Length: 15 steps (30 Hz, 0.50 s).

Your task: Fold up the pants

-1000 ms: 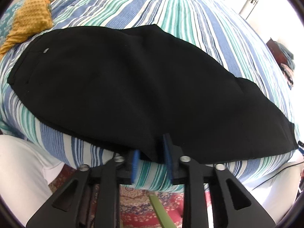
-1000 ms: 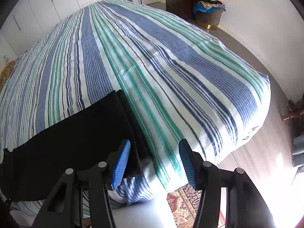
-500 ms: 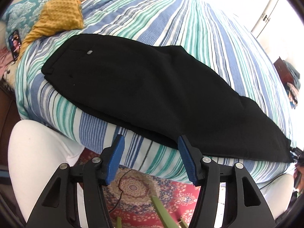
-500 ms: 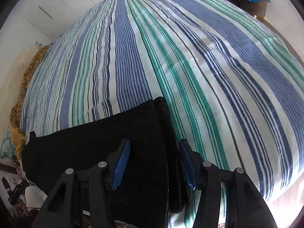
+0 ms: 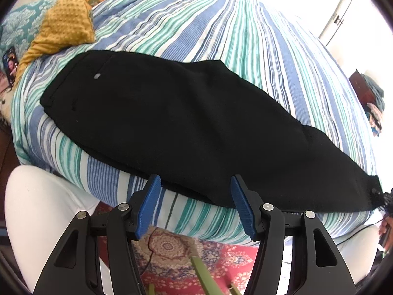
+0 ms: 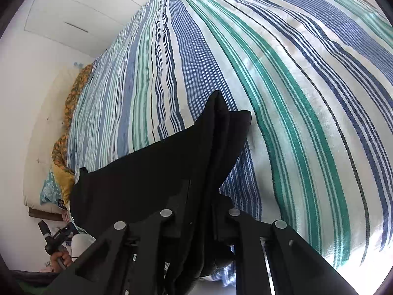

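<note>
A: On the bed: what is listed?
B: Striped bedspread [image 5: 245, 36]; black pants [image 5: 172, 123] lying flat along its near edge, mustard blanket [image 5: 66, 29] beyond the waistband.
A: Left gripper [image 5: 195, 205]?
B: Jaws have just been opening, nothing between them, poised over the pants' near edge.
A: Right gripper [image 6: 200, 218]?
B: Jaws just closed, pinching the pants' hem end, fabric bunched upward
</note>
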Tool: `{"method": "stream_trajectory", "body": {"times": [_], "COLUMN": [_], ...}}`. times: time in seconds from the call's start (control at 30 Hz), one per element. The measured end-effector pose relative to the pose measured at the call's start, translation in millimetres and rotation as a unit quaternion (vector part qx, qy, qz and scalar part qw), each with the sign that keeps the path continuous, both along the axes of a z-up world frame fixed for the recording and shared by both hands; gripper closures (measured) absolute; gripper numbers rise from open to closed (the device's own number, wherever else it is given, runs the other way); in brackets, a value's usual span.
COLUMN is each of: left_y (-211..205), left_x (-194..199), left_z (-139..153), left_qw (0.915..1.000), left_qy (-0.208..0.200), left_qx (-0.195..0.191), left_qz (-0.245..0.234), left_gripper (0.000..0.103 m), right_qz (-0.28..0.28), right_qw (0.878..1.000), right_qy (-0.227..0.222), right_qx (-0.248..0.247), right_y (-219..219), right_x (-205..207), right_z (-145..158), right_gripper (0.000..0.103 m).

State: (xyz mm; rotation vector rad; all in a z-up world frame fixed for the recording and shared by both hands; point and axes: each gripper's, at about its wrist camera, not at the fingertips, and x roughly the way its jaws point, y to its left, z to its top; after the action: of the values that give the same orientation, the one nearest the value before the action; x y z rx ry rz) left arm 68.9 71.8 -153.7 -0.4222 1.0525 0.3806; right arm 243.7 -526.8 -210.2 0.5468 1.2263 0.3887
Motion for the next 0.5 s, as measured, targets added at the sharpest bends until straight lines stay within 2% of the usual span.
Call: {"method": "stream_trajectory", "body": {"times": [0.1,0.27,0.37,0.5], "left_y": [4.0,12.4,15.4,22.3], "left_x": [1.1,0.1,-2.2,-10.2], "left_z": [-1.9,-5.2,-6.5,-10.5], "left_qw": [1.0,0.9997,0.9994,0.9986], "left_qy": [-0.001,-0.008,-0.017,-0.027], "left_qx": [-0.003,-0.015,-0.021,-0.035], "left_qz": [0.007,0.019,0.022,0.031], "left_gripper": [0.038,0.038,0.038,0.038], "right_qz": [-0.036,-0.054,-0.028,0.018], "right_qw": [0.996,0.976,0.964,0.95], "right_qy": [-0.011,-0.037,-0.047,-0.046], "right_qx": [0.085,0.209,0.26,0.308], "right_y": [-2.2,25.4,73.1,167.0], "right_x": [-9.3,-24.5,-26.3,-23.2], "right_z": [9.4,35.7,55.1,68.5], "right_gripper": [0.091,0.091,0.091,0.091]}}
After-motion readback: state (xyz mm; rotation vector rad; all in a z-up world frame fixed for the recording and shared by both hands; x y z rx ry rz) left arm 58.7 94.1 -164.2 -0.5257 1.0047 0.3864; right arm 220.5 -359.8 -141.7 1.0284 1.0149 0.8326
